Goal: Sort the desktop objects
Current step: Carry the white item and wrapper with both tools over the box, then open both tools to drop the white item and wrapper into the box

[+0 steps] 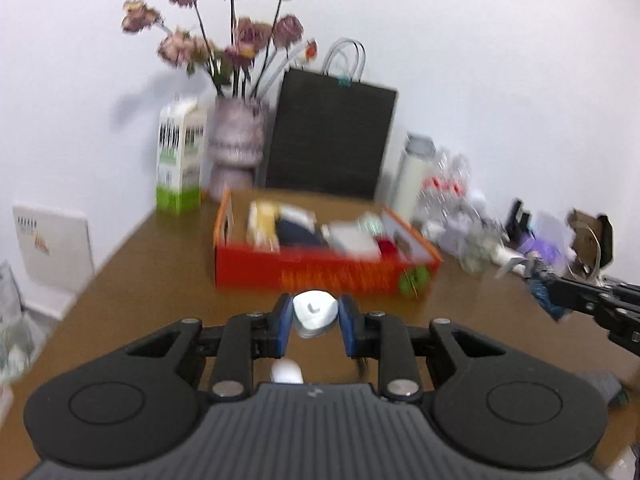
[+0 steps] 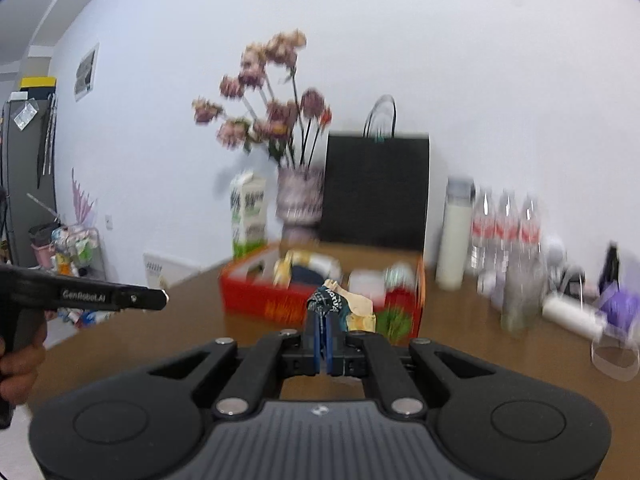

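Near the front of the table (image 1: 140, 264), the left hand-held gripper (image 1: 314, 320) is pinching a small white device (image 1: 314, 310), and the right hand-held gripper (image 2: 325, 336) is clamping a crumpled wrapper (image 2: 340, 304); both are facing the red box (image 1: 320, 268) just beyond. Judging by the shallow grips, either item could be slipping out before clearing the box wall. Only the right view is showing the person's hand (image 2: 16, 360); only the left is showing a white object (image 1: 286, 372) lying under its fingers
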`<state>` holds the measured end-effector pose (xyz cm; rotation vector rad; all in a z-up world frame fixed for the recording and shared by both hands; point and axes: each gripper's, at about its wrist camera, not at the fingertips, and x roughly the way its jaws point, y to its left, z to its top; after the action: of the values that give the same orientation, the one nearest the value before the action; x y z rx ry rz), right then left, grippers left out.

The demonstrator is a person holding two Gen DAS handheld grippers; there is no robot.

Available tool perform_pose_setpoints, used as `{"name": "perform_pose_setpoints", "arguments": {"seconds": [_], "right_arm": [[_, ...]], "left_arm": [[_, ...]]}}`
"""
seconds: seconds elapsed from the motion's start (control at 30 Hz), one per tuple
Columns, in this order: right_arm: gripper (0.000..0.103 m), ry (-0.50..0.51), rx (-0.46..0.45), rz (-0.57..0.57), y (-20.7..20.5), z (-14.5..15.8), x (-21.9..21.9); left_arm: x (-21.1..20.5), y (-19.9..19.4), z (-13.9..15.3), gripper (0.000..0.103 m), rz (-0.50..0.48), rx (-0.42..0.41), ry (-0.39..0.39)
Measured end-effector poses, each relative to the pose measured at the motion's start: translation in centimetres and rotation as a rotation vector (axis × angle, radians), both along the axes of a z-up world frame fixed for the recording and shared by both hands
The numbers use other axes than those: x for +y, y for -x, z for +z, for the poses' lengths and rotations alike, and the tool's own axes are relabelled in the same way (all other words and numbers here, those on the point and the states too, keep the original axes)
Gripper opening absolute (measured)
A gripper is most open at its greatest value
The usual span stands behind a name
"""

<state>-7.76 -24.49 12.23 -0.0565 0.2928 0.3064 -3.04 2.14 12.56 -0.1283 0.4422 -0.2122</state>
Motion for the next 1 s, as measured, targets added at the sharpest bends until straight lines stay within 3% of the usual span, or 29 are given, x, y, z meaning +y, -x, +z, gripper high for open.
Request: {"name": "perform_pose_setpoints", "arguments": {"seconds": [0.1,0.2,0.33,0.53,0.7,0.77,0.83,0.87,0.9,1.0], "right_arm": [[0.002,-0.004,-0.035,0.014,-4.9,2.3,0.0],[0.002,-0.019,-0.013,0.025,-11.4,4.0,0.1],[0.002,-0.033,0.122,0.024,-21.8,3.7,0.6],[0.002,-0.068,0.392,-0.04,-35.2,-1.2,-0.1],[0.006,-0.049,0.484,-0.08,-40.4,-4.8,-0.4],[0.022,-0.027,0.522,-0.083,-41.4,-5.7,-0.3],[0.045,0.006,0.522,-0.108,-41.6,-6.0,0.0],[0.052,0.015,0.495,-0.116,-41.5,-5.8,0.0],[0.053,0.017,0.472,-0.112,-41.3,-5.4,0.1],[0.056,0.018,0.448,-0.109,-40.7,-4.0,0.2]], "left_arm": [[0.1,-6.4,2.1,0.026,-0.059,0.024,0.032],[-1.1,-13.8,3.1,0.026,-0.128,0.088,0.057],[-4.0,-24.3,1.4,0.026,-0.149,0.233,0.038],[-5.7,-34.8,-4.4,0.026,-0.051,0.415,0.042],[-5.9,-37.8,-6.5,0.027,-0.023,0.442,0.039],[-5.8,-38.2,-6.4,0.031,-0.04,0.452,0.048],[-6.1,-38.1,-5.9,0.04,-0.073,0.44,0.01],[-6.1,-37.7,-5.5,0.052,-0.073,0.418,-0.008],[-6.0,-37.5,-5.1,0.062,-0.07,0.401,-0.016],[-5.3,-36.7,-3.8,0.077,-0.039,0.389,-0.033]]}}
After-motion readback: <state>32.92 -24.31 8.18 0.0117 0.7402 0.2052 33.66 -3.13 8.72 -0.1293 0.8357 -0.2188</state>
